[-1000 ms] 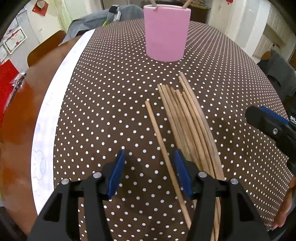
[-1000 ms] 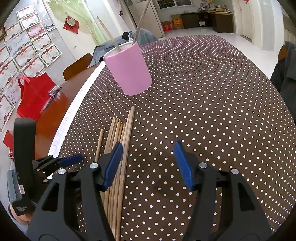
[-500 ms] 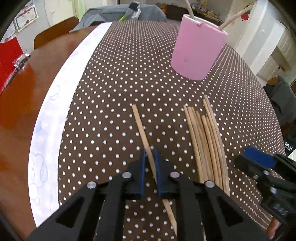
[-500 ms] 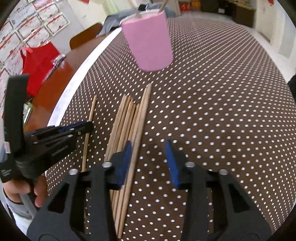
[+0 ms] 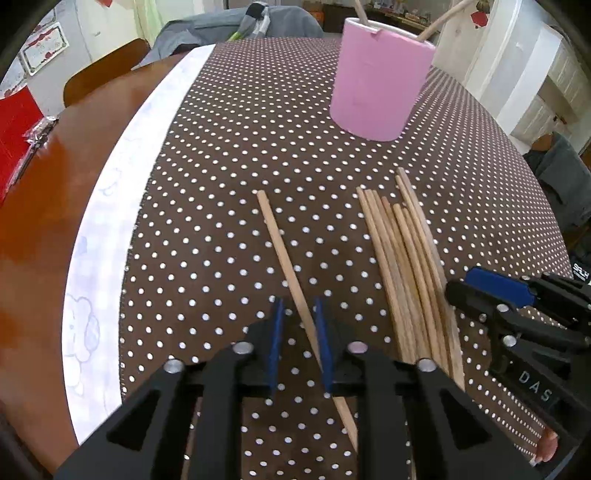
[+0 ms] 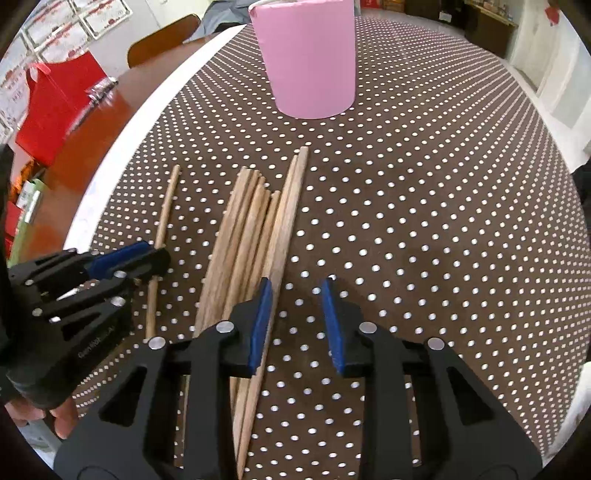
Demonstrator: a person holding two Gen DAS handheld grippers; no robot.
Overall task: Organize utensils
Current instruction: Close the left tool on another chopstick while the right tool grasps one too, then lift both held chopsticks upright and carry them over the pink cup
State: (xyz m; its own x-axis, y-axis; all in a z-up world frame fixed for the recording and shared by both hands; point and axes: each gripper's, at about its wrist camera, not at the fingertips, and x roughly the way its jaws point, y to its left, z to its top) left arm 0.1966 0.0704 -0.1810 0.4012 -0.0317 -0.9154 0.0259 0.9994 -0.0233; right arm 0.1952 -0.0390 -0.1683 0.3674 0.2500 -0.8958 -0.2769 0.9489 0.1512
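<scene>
The left hand-held gripper [image 5: 299, 343] has been closed on a lone chopstick [image 5: 286, 266] since a second ago; the right hand-held gripper [image 6: 295, 325], jaws closing, is seen astride the bundle's [image 6: 251, 229] outermost stick. Two sticks stand in the pink cup [image 5: 380, 96]; the rest, plain pale wood, remain on the bench [image 5: 221, 155].

1. A brown cloth with white polka dots [image 5: 229, 155] covers most of a glossy reddish-brown wooden table [image 5: 40, 206].
2. A pale white strip [image 5: 110, 192] edges the cloth.
3. A brown wooden chair back [image 6: 166, 38] stands behind the table.
4. Framed certificates [image 6: 55, 22] hang on the white wall.
5. A red paper bag [image 6: 55, 107] sits on the table.
</scene>
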